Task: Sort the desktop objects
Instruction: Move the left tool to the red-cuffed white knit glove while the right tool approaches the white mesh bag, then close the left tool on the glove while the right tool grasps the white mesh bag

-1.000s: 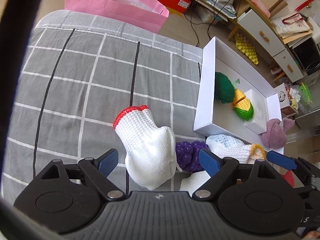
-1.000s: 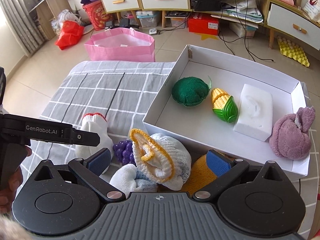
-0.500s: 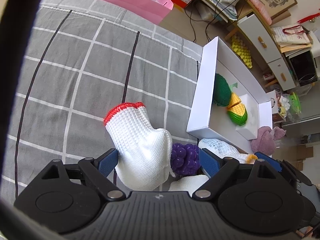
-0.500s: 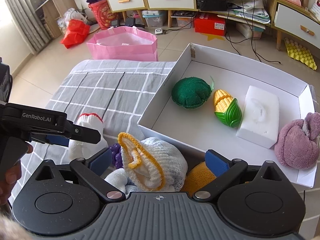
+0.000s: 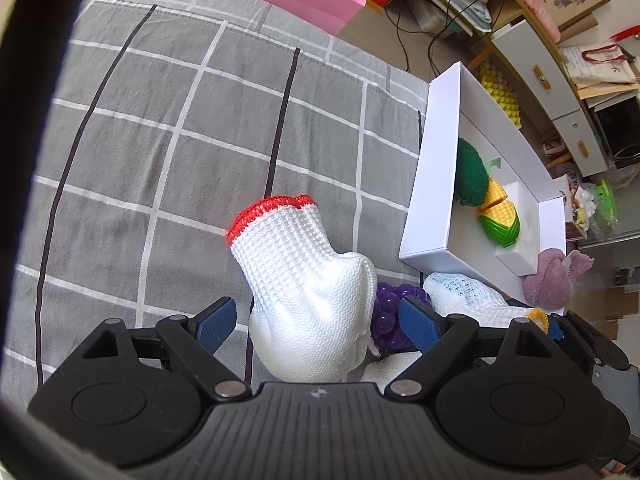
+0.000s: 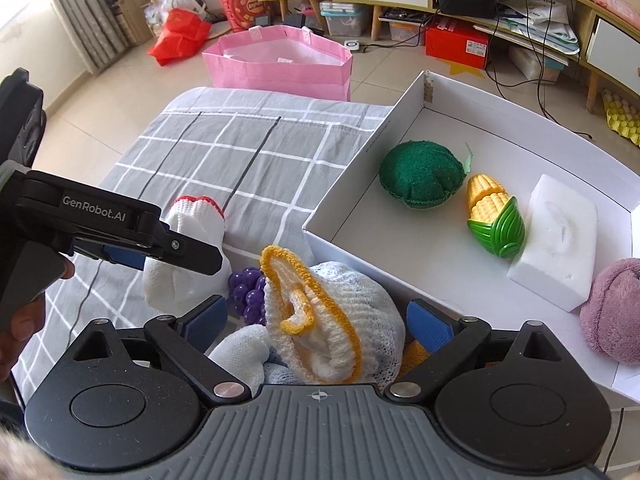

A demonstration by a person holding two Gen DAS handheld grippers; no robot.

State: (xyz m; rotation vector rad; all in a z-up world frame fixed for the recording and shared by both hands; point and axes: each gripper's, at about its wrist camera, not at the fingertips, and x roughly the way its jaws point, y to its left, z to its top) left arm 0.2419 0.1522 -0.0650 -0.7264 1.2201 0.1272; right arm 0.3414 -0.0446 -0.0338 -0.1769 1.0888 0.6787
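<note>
Right between the left gripper (image 5: 316,322)'s spread pads sits the red-cuffed glove (image 5: 304,280), so that's the grab that looks lined up. Its long axis runs away from the claw, fat closed end nearest the pads, red cuff pointing forward and a bit left on the grey checked cloth (image 5: 168,120). The purple grapes (image 5: 390,312) are touching the glove just inside the right pad, so closing might catch them too.

The right gripper (image 6: 316,322) is also wide open, around the yellow-cuffed glove (image 6: 332,328). The white box (image 6: 352,204) lies ahead and to the right of both claws.
</note>
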